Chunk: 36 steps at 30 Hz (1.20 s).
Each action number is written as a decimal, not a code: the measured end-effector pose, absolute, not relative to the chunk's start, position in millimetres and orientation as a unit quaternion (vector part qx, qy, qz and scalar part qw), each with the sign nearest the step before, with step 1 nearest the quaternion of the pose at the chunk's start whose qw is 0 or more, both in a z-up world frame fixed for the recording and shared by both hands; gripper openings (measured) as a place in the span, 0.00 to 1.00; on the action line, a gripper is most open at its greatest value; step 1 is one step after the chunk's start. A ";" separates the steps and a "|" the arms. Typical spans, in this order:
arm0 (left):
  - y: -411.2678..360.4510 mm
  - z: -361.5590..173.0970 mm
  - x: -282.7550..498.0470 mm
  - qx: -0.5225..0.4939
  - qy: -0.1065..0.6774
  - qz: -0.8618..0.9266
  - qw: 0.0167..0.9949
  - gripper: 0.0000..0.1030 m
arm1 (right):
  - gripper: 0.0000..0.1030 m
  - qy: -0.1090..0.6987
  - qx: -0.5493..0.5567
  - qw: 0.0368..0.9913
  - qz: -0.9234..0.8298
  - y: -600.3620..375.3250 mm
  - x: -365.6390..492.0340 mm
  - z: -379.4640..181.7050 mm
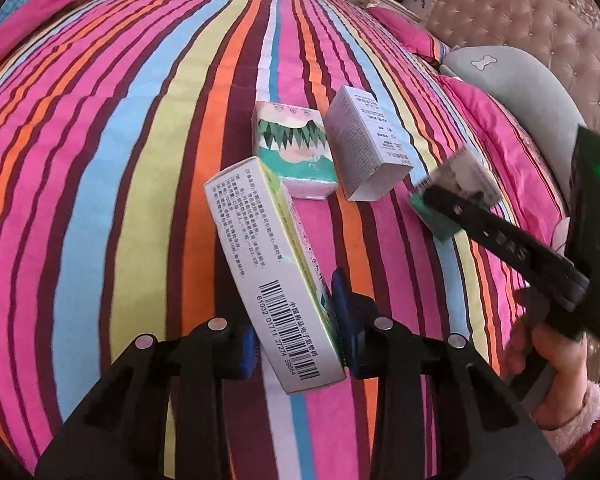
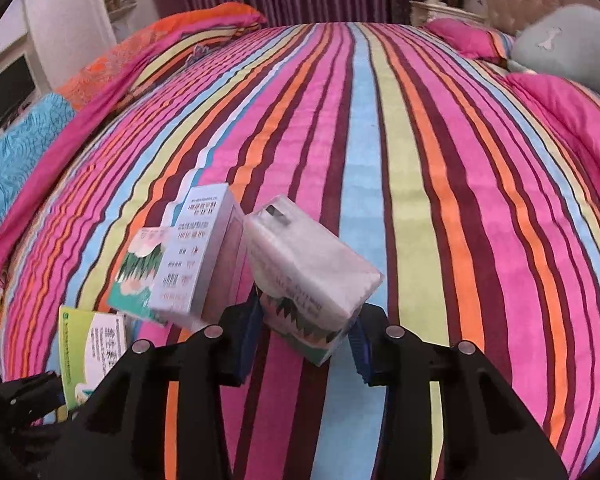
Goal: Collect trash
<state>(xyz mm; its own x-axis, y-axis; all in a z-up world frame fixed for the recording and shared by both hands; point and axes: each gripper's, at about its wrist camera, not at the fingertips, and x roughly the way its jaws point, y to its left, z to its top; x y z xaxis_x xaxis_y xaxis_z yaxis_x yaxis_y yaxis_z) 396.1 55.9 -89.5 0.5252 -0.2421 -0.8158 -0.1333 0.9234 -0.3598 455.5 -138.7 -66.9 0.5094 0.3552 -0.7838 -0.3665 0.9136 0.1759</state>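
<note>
**2 grippers, 2 packages lifted over the striped bed**

The left gripper (image 1: 296, 344) is pinching a long white carton (image 1: 272, 276) with a barcode and a green-printed face; its blue-padded fingers (image 1: 346, 320) are pressing on the carton's 2 broad sides, and the carton is tilting up and away from them above the striped bedspread (image 1: 120, 160).

The right gripper (image 2: 304, 348) is pinching a tissue packet (image 2: 312, 280) wrapped in clear plastic with a green zigzag print; the fingers (image 2: 248, 340) are clamping its lower end, and the packet is leaning over above the bedspread (image 2: 420, 180). In the left wrist view this same gripper (image 1: 456, 196) is reaching in from the bed's headboard side, held by a hand (image 1: 548, 344) in a pink cuff.

2 more items are lying on the bed near its middle, just beside each other: a second tissue packet (image 1: 294, 150) with the same green print, and a grey-white box (image 1: 366, 144) with an open end. In the right wrist view the grey-white box (image 2: 198, 256) is overlapping the second packet (image 2: 138, 276).

A grey cushion (image 1: 512, 92) with a bone motif is resting at the headboard end, against the tufted headboard (image 1: 540, 24). A pink pillow (image 2: 472, 38) is lying near that end, and a folded orange and blue quilt (image 2: 100, 68) is lying along the far side edge of the bed.
</note>
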 end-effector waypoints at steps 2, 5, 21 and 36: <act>57.1 -85.9 390.3 -0.188 0.484 -0.036 0.854 0.31 | 0.35 0.449 0.007 0.871 0.199 -148.8 433.5 -62.7; 57.0 -79.5 377.4 -0.176 0.481 -0.043 0.858 0.31 | 0.35 0.448 0.012 0.872 0.196 -150.4 426.8 -61.8; 62.7 -63.5 280.1 -0.118 0.484 -0.066 0.865 0.31 | 0.35 0.446 0.011 0.877 0.178 -179.6 320.9 -40.0; 60.8 -53.2 179.7 -0.089 0.485 -0.079 0.866 0.31 | 0.35 0.439 -0.001 0.878 0.188 -182.5 223.5 -25.5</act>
